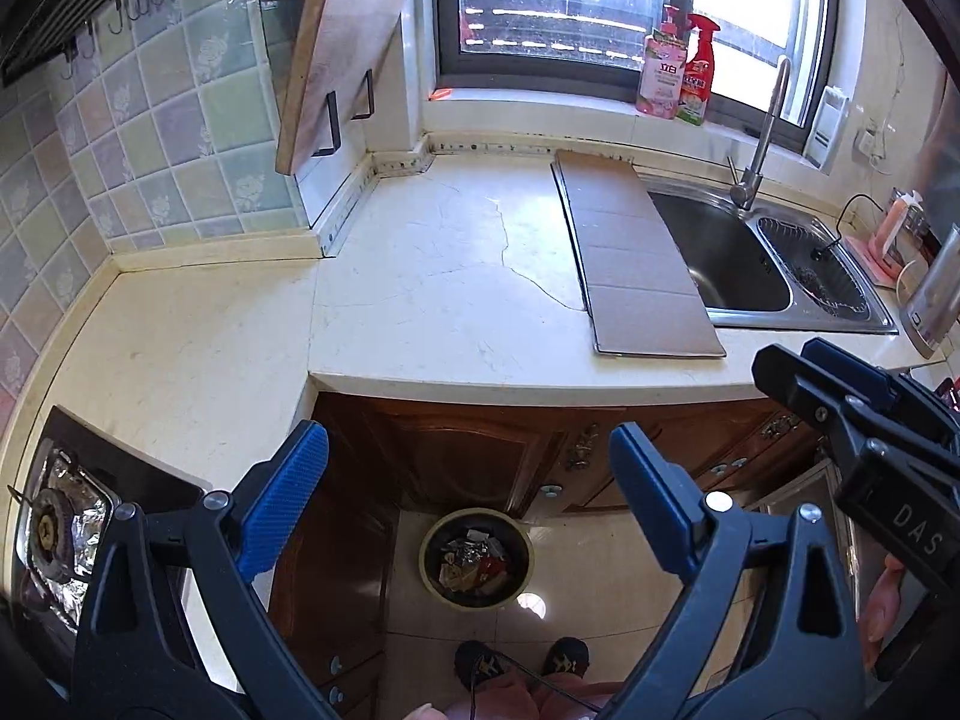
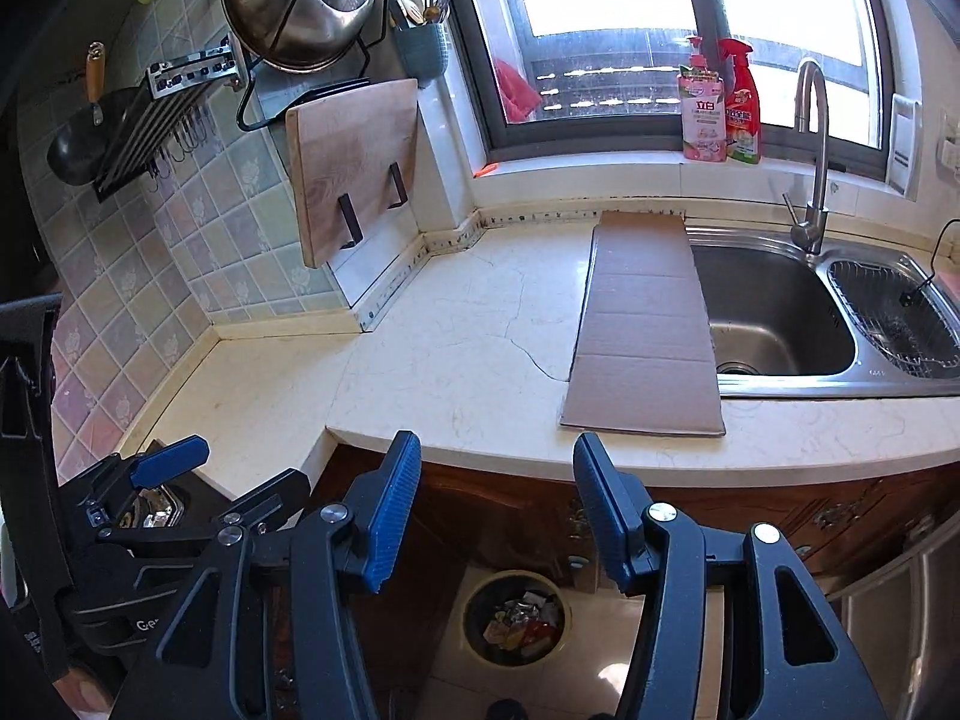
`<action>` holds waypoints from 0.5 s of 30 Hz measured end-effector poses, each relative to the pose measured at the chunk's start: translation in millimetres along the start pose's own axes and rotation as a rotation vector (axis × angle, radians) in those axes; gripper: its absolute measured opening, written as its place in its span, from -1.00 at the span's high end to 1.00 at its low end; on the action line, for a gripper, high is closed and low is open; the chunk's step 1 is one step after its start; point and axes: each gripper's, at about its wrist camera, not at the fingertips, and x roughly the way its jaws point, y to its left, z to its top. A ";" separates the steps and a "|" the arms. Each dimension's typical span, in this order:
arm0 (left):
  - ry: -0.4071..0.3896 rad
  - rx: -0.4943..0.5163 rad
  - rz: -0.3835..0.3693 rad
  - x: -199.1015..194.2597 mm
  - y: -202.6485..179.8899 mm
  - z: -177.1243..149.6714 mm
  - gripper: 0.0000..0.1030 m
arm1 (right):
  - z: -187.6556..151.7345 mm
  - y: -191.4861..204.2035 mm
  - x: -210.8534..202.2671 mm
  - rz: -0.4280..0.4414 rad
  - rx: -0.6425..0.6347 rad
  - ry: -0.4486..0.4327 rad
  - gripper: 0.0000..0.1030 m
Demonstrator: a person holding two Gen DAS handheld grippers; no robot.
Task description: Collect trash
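- Left wrist view: your left gripper [image 1: 468, 492] hangs over the floor in front of the counter edge, jaws spread wide with nothing between the blue pads.
- Trash bin [image 1: 477, 558] stands on the tiled floor, close against the wooden cabinet [image 1: 456, 450]; it holds mixed wrappers and foil scraps — that is where the trash [image 1: 471, 564] lies.
- Your right gripper [image 2: 498, 510] is held level with the counter front, jaws parted moderately and empty; the same bin shows between and below them.
- Countertop [image 2: 456, 354]: a flat cardboard sheet [image 2: 648, 330] lies on it, its right edge overlapping the rim of the steel sink [image 2: 774, 318].
- Two spray bottles [image 2: 720, 102] stand side by side on the window sill.
- Cutting board [image 2: 354, 168] hangs tilted in a wall bracket — clear of the counter surface.
- Stove burner [image 1: 54, 528], foil-lined, sits at the lower left of the left wrist view.
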 end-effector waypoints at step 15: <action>-0.008 -0.035 0.023 3.0 5.0 1.8 -0.81 | -9.2 7.7 7.1 0.004 -0.018 0.028 -0.05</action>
